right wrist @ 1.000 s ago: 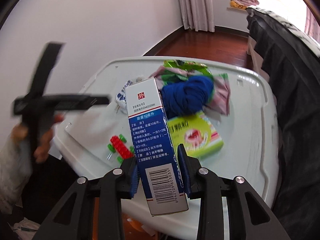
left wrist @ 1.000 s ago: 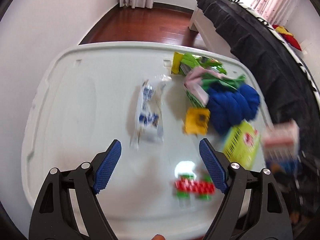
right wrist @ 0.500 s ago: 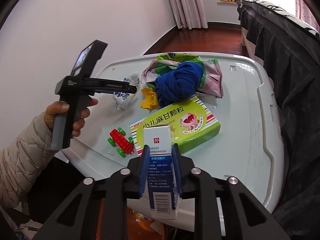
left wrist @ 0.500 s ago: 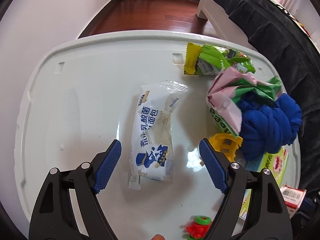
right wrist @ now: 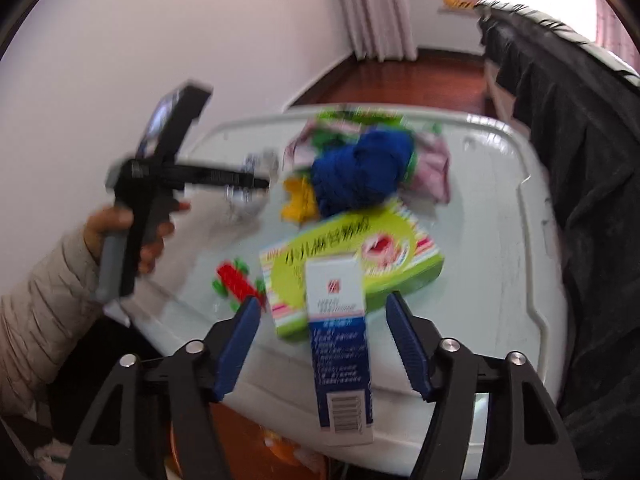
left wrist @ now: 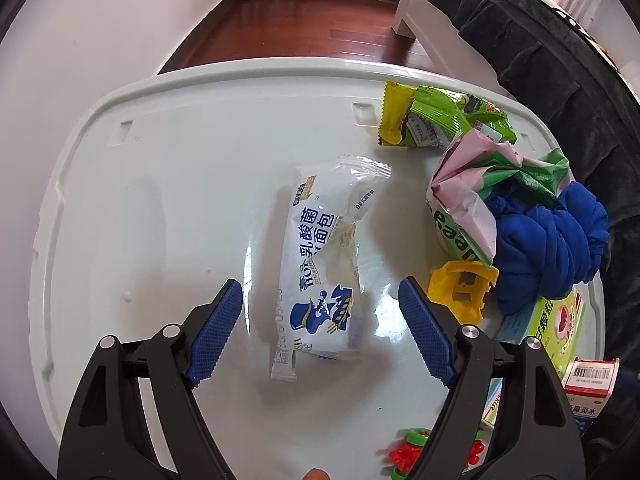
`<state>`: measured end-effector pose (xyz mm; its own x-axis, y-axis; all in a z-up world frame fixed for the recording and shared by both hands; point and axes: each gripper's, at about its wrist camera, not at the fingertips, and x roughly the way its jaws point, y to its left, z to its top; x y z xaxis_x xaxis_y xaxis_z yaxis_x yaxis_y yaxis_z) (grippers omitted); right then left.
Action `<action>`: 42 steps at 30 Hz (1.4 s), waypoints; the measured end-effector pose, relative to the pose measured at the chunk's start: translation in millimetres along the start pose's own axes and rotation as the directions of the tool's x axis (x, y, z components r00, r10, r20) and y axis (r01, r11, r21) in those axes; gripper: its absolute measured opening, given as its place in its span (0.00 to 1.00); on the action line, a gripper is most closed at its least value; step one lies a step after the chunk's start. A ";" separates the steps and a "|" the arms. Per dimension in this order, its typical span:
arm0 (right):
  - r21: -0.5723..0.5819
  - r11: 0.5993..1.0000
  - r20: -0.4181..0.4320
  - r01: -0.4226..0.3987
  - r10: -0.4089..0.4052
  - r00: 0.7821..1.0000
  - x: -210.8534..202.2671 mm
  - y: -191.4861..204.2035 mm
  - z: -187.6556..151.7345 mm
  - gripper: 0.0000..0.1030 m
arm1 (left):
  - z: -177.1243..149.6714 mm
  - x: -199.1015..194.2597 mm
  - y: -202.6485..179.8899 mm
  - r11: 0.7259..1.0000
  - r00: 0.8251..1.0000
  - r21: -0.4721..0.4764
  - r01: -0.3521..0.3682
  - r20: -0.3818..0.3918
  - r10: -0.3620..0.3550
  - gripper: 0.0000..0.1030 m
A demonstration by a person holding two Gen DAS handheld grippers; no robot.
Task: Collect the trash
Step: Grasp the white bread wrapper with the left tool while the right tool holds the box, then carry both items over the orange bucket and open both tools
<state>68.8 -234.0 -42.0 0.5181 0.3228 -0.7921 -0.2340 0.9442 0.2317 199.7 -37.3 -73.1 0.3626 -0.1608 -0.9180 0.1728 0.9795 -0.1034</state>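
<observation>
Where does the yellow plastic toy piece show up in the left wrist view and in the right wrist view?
Left wrist: the yellow plastic toy piece lies right of centre, just beyond the right finger of the left gripper, against the blue cloth.
Right wrist: the toy piece is blurred, left of centre, at the left edge of the cloth.
Shared landmark: the blue cloth, with the green box on its near side.

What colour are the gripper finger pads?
Blue, textured pads on the black left gripper; clearest in the left wrist view.
</observation>
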 end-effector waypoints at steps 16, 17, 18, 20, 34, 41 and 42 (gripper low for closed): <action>-0.025 0.999 0.006 0.034 -0.033 0.999 -10.4 5.0 1.4 0.29 | 8.3 4.0 0.6 1.000 1.000 0.001 -0.008 -0.009 0.008 0.76; -0.023 0.999 0.012 0.038 -0.038 0.999 -12.8 4.8 1.5 0.29 | 9.4 5.4 0.0 1.000 1.000 0.003 -0.009 -0.010 0.009 0.76; -0.019 0.999 0.014 0.033 -0.033 0.999 -14.9 4.1 1.5 0.29 | 10.2 7.0 -1.1 1.000 1.000 0.006 -0.012 -0.013 0.012 0.76; -0.011 0.999 0.020 0.037 -0.037 0.999 -17.8 3.0 1.8 0.29 | 11.9 11.0 -2.2 1.000 1.000 0.005 -0.023 -0.017 0.023 0.76; 0.015 0.999 0.038 0.039 -0.040 0.998 -28.7 0.1 -1.6 0.29 | 13.9 9.4 -10.4 0.999 0.999 0.027 -0.042 -0.018 0.042 0.04; 0.011 1.000 0.054 0.022 -0.022 0.998 -44.3 16.7 -15.6 0.29 | -42.7 -53.8 -17.3 0.999 1.000 0.046 -0.004 0.015 0.003 0.04; 0.016 1.000 0.057 0.011 -0.012 0.998 -48.3 21.0 -20.5 0.29 | -56.9 -63.6 -18.7 0.999 1.000 0.048 0.004 0.013 -0.005 0.04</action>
<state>21.9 -231.1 -10.5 0.5671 0.3150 -0.7610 -0.2152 0.9486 0.2322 121.3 -38.5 -34.6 0.3735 -0.1670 -0.9125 0.2182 0.9719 -0.0886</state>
